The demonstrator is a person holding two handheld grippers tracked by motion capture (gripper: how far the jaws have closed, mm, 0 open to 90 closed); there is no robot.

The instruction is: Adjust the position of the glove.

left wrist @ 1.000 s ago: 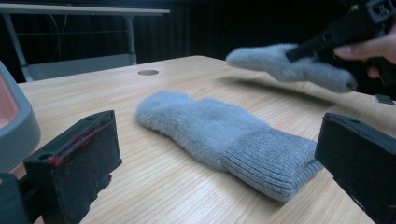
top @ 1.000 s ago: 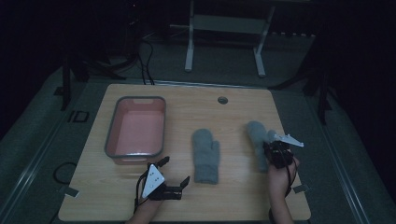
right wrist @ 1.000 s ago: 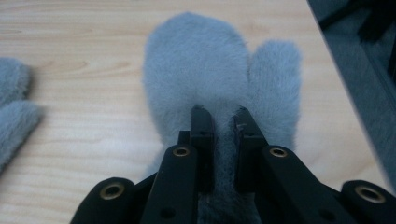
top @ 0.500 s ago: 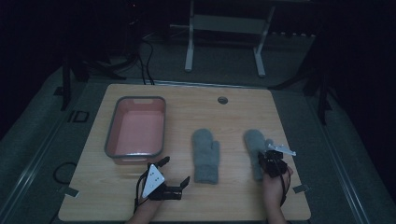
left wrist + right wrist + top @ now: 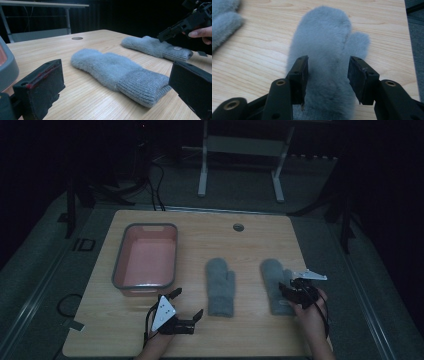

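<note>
The right gripper [image 5: 328, 82], jaws just opened half-wide, straddles the right mitten [image 5: 324, 50], which runs lengthwise toward the frame's top; the left gripper [image 5: 186, 303] stands wide, empty.

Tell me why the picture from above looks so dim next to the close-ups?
High view: dark and murky, the surroundings nearly black, the table faintly lit. Left gripper view: brighter, the near mitten sharp, a black backdrop. Right gripper view: brightest, the far mitten softly blurred.

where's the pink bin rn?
In the high view the pink bin sits on the table's left half, left of the nearer grey mitten, just beyond the left gripper.
</note>
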